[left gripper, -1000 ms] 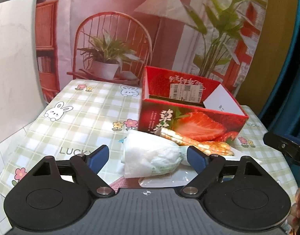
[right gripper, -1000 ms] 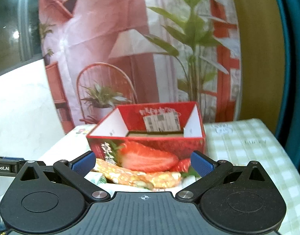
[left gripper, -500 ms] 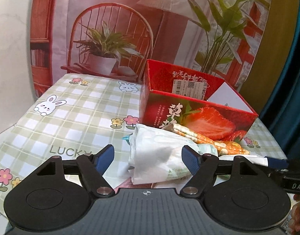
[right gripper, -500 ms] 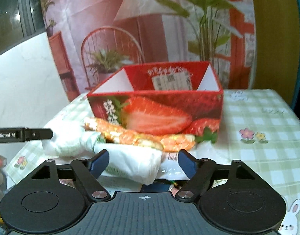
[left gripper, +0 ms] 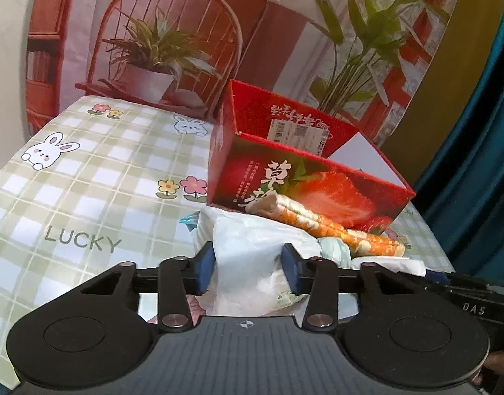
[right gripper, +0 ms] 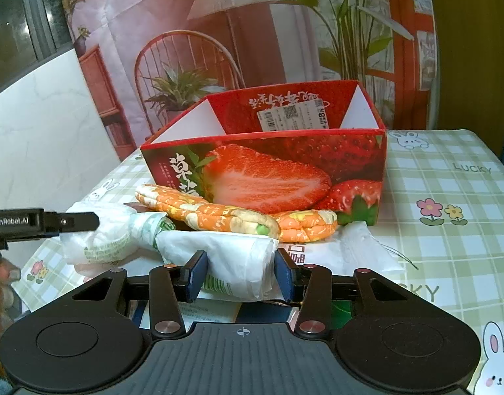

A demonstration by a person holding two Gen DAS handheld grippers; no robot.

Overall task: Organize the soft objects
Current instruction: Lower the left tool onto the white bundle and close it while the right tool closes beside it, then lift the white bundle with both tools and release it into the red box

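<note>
A long white plastic-wrapped soft bundle (left gripper: 248,240) (right gripper: 232,253) lies on the checked tablecloth in front of the red strawberry box (left gripper: 318,194) (right gripper: 268,177). My left gripper (left gripper: 248,263) has one end of it between its blue pads; the jaws are closing and both pads touch the wrap. My right gripper (right gripper: 240,271) is closing on the other end, pads against it. An orange floral quilted cloth (left gripper: 334,230) (right gripper: 219,214) lies folded between the bundle and the box. In the right wrist view the left gripper's finger (right gripper: 70,222) reaches in from the left.
The box is open on top, with only a label visible inside. A flat white packet (right gripper: 360,247) and papers lie under the bundle. Bare tablecloth (left gripper: 87,181) (right gripper: 449,181) stretches to both sides. A printed backdrop hangs behind the table, and a blue curtain (left gripper: 476,164) is at the right.
Both grippers have sunk toward the table and narrowed from wide open until their pads meet the white bundle, one at each end. The bundle and the cloth have stayed in place.
</note>
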